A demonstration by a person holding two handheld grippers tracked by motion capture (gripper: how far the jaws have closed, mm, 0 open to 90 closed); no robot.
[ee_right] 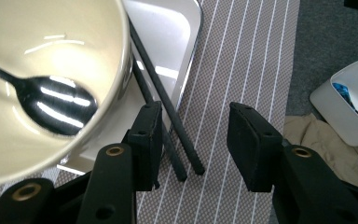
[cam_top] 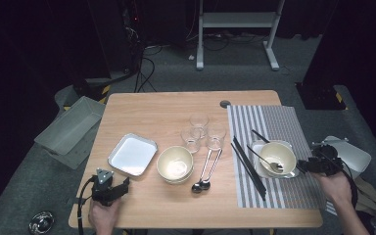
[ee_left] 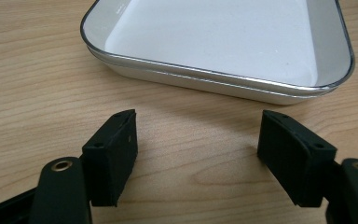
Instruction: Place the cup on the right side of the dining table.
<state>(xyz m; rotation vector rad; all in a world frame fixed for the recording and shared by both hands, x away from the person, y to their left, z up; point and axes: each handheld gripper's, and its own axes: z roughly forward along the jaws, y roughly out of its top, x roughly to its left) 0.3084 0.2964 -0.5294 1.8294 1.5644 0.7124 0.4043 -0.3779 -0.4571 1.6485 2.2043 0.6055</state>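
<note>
At table edges — left gripper (ee_left: pixel 196 154) wide open by tray (ee_left: pixel 223 46), right gripper (ee_right: pixel 193 140) open astride chopsticks (ee_right: pixel 168 107).

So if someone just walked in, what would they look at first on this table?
Probably the cream bowl with a shiny spoon in it, sitting on a white tray on the striped mat at the right, with the right claw open beside it. Next, three glasses clustered mid-table, and the empty white tray in front of the open left claw.
</note>
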